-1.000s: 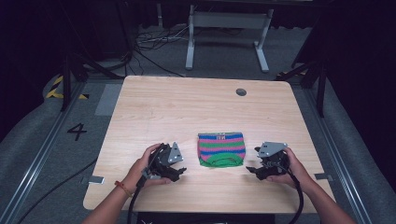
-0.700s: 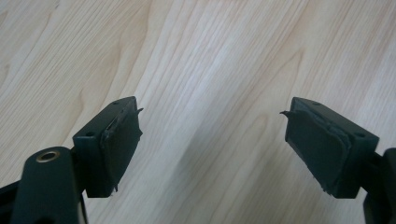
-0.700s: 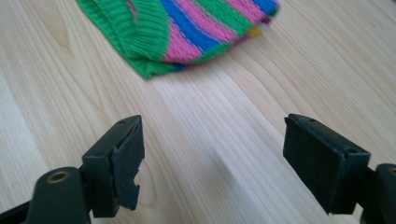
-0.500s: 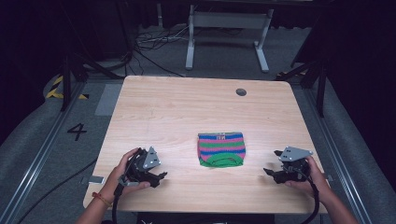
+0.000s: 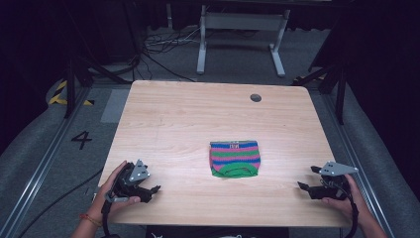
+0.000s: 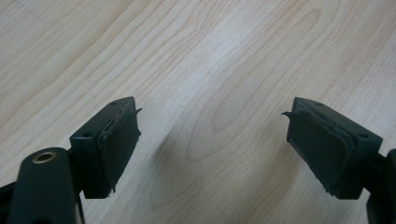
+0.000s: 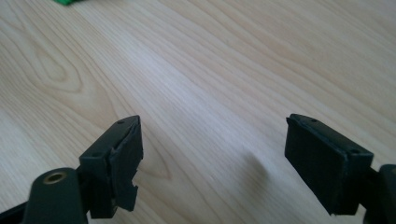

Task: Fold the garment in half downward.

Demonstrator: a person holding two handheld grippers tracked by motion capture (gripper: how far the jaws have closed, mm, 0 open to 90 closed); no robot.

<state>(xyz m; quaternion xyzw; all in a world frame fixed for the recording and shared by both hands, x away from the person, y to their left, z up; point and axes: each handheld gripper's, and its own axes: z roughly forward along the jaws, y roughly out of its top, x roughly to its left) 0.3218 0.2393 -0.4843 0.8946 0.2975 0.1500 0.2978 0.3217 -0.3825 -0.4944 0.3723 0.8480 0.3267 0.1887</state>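
— Where is the striped cloth (image 5: 235, 158)?

— It lies flat on the table (image 5: 198, 114), a little right of the middle and toward the near edge. It is folded into a small, roughly square packet with bands of pink, green and blue; a green hem curves along its near side, and a small dark label sits at its far edge. Nothing touches it.

— And the grippers?

— The left gripper (image 5: 154, 189) is at the near left corner of the table, well apart from the cloth, held in the person's left hand (image 5: 115, 191), with its tips pointing right. In the left gripper view its jaws stand wide apart over bare wood, with nothing between them; they have just been opening.

— The right one?

— The right gripper (image 5: 306, 178) is at the near right edge, in the right hand (image 5: 346, 198), its tips pointing left toward the cloth but well short of it. In the right gripper view its jaws are likewise spread wide and empty, with wood grain between the pads. A scrap of green shows at that view's top left corner, probably the cloth's hem, though too little of it shows to be sure.

— Anything else around?

— A small round dark hole (image 5: 255, 97) sits in the table near the far right. Beyond the far edge stands a grey metal frame (image 5: 237, 29) on the floor with cables (image 5: 163, 47) beside it, and a figure 4 (image 5: 81, 140) is marked on the floor to the left.
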